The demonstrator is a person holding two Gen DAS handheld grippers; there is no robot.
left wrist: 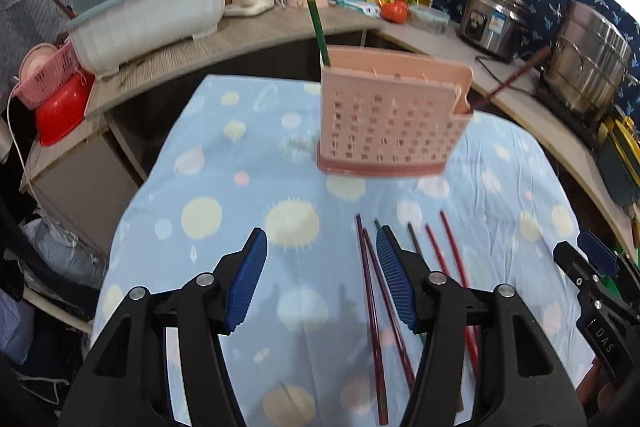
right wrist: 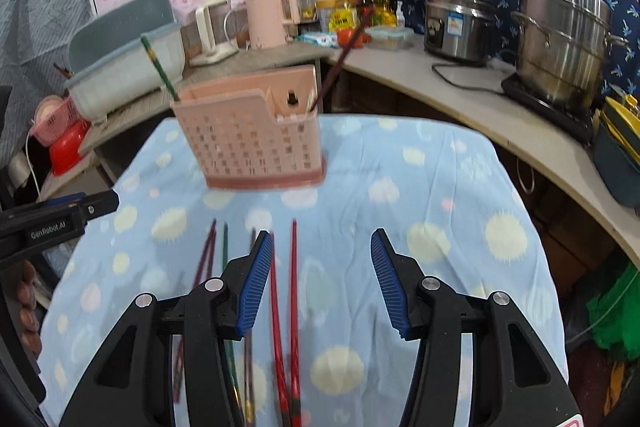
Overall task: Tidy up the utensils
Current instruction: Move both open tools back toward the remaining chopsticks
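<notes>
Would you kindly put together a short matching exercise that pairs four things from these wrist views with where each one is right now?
Things:
1. green chopstick
2. dark red chopstick
3. red chopsticks
4. left gripper

Places or states:
A. lying flat on the dotted blue cloth
B. open, hovering over the cloth, holding nothing
C. standing at the left end of the pink holder
D. leaning out of the holder's right end

Pairs: 1-C, 2-D, 3-A, 4-B
</notes>
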